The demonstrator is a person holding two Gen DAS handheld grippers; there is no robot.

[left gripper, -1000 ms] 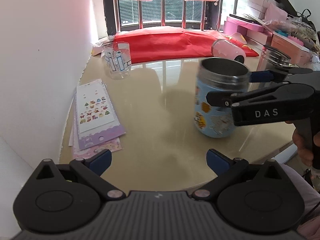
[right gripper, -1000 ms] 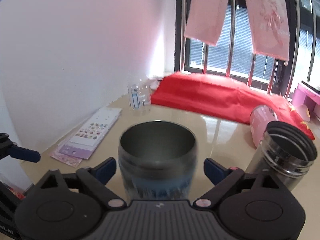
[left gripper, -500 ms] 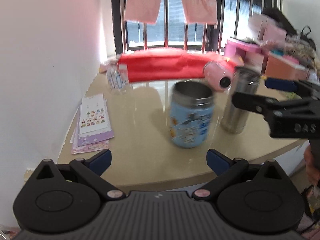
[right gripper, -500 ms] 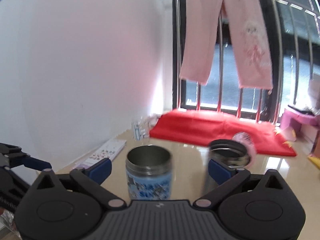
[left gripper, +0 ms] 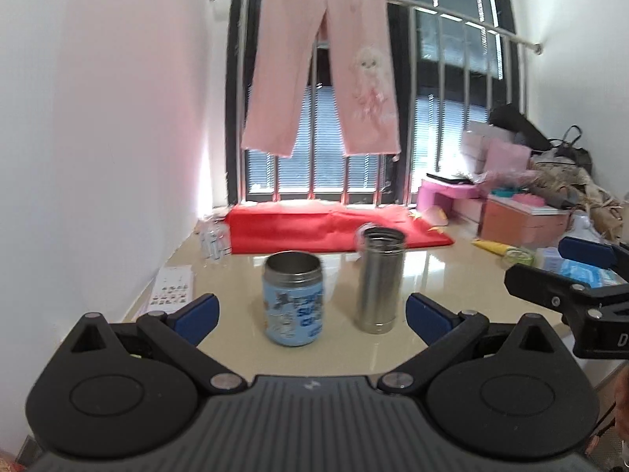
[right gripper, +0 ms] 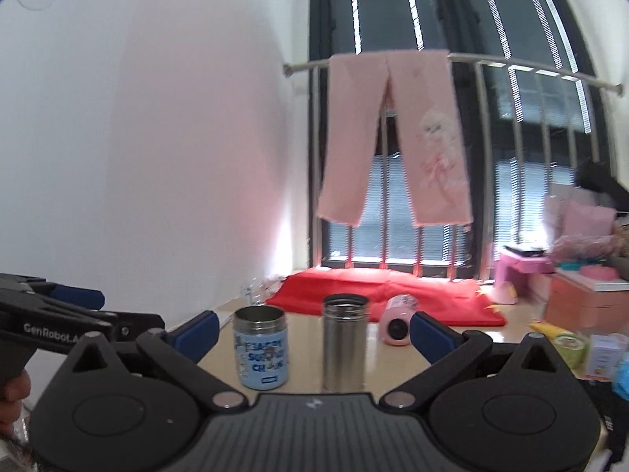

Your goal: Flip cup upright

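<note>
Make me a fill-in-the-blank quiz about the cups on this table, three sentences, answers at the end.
1. The blue cup stands with its open mouth facing ____.
2. The pink cup lies on its ____.
3. The steel cup is ____ than the blue cup.

Missing words: up; side; taller

I'm in a home — lived-in room: pink child's pants [left gripper: 320, 70] drying on a window rail [left gripper: 452, 13], red cloth [left gripper: 334, 226] on the sill, pink stool [right gripper: 521, 265], boxes and bags piled right, sticker sheets [left gripper: 173, 289] on my beige table [left gripper: 444, 271].
</note>
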